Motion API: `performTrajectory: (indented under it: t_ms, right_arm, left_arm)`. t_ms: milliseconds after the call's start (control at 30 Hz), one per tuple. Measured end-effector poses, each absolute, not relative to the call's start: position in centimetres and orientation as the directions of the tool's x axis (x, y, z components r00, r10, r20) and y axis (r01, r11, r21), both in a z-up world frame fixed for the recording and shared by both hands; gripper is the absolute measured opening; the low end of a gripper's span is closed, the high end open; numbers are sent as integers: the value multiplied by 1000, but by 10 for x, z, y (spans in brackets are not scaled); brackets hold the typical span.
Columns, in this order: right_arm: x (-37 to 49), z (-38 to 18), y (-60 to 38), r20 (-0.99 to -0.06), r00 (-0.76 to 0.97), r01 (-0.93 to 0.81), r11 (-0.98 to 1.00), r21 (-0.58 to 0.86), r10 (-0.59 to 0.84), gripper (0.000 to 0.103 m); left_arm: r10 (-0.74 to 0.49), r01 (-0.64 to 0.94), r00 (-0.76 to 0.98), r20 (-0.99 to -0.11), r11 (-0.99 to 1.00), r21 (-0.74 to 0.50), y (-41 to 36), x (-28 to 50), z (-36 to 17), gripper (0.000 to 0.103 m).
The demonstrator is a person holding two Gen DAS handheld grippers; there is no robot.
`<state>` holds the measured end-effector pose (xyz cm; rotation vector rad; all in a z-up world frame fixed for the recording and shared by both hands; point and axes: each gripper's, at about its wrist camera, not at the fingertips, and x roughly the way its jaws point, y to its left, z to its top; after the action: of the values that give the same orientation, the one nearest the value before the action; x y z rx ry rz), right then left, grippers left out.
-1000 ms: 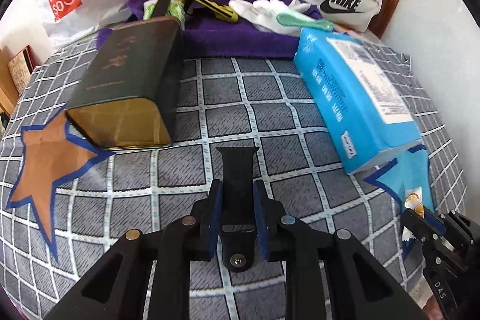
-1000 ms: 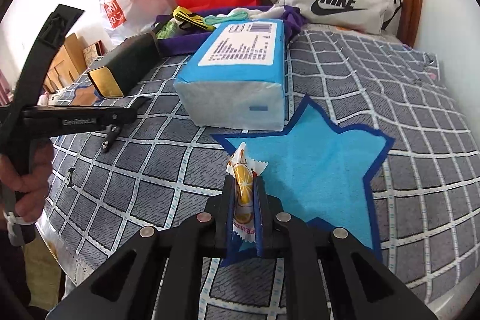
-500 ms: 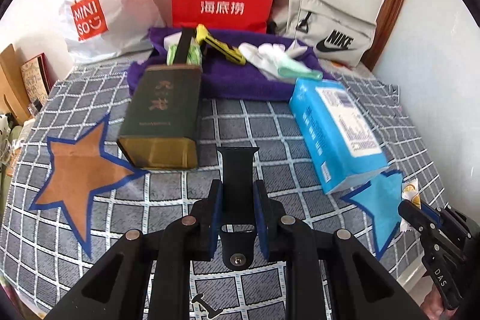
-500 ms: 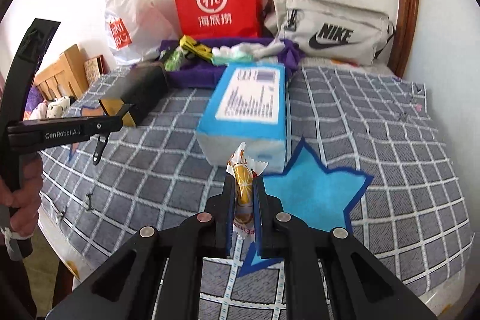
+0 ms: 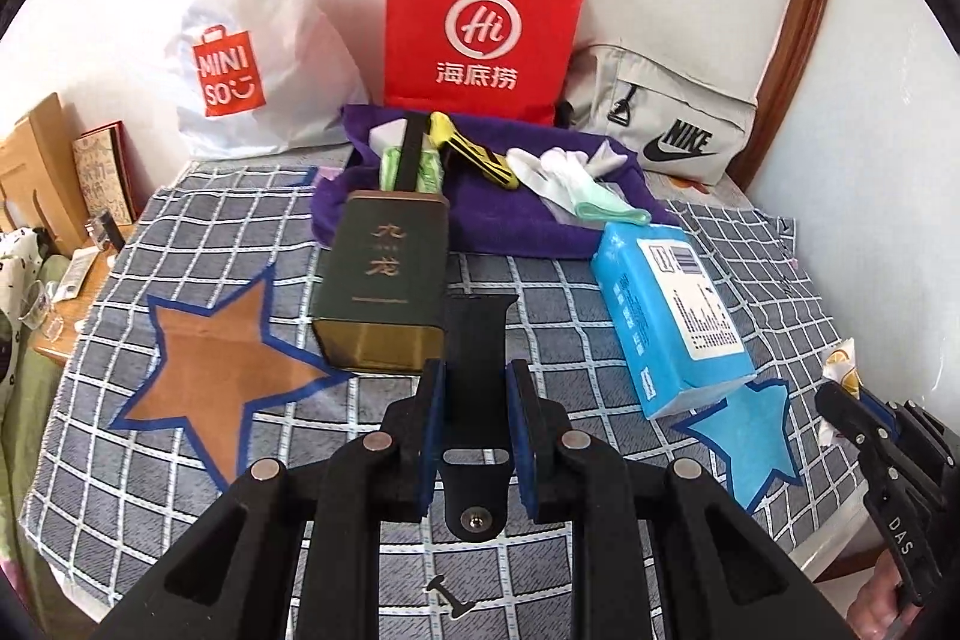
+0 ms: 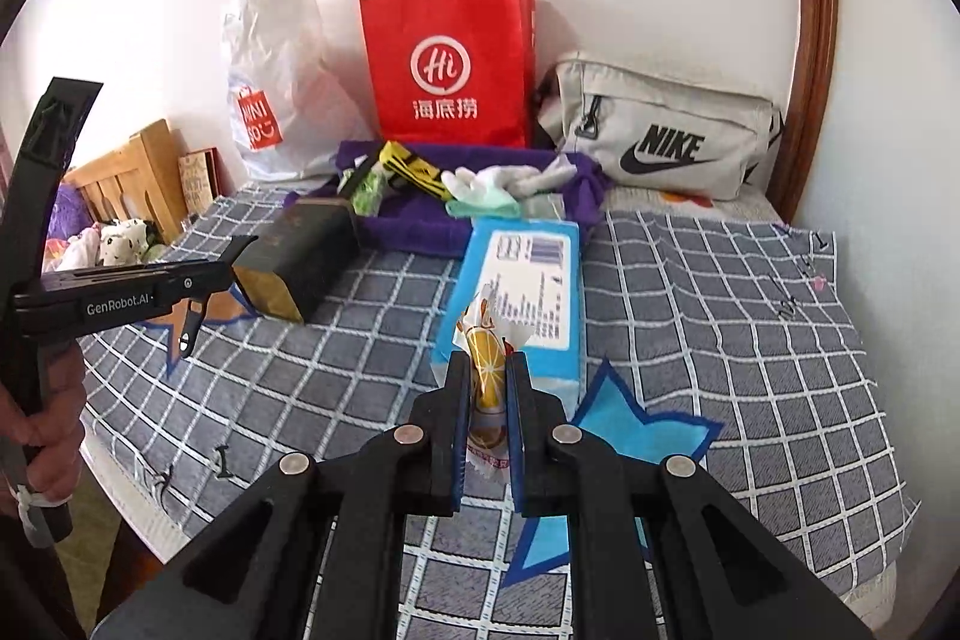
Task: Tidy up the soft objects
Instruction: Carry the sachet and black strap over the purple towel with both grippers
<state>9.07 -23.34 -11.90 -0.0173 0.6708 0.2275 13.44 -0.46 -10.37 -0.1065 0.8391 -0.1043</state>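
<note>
While we hold both grippers above the checked bed (image 5: 180, 460), our left gripper (image 5: 474, 388) grasps one black strap (image 5: 477, 340), which stands between its fingers and juts past their tips. On the bed we count two stars, one brown star (image 5: 216, 370) and one blue star (image 5: 750, 430), one dark box (image 5: 384, 268) and one blue tissue pack (image 5: 672, 316). Our right gripper (image 6: 487, 382) is clenched on one orange-print candy (image 6: 487, 358), its wrapper poking above the fingertips.

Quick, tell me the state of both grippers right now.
Left gripper: shut on a black strap.
Right gripper: shut on a candy wrapper printed with an orange slice.
</note>
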Motion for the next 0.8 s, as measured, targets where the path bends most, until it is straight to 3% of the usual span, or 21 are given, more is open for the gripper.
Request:
performTrajectory:
  t_ms: [800]
  right_arm:
    - [137, -85, -223, -589, 783, -211, 976, 52, 200, 11]
  left_arm:
    - [-140, 37, 703, -698, 986, -160, 21, 168, -70, 20]
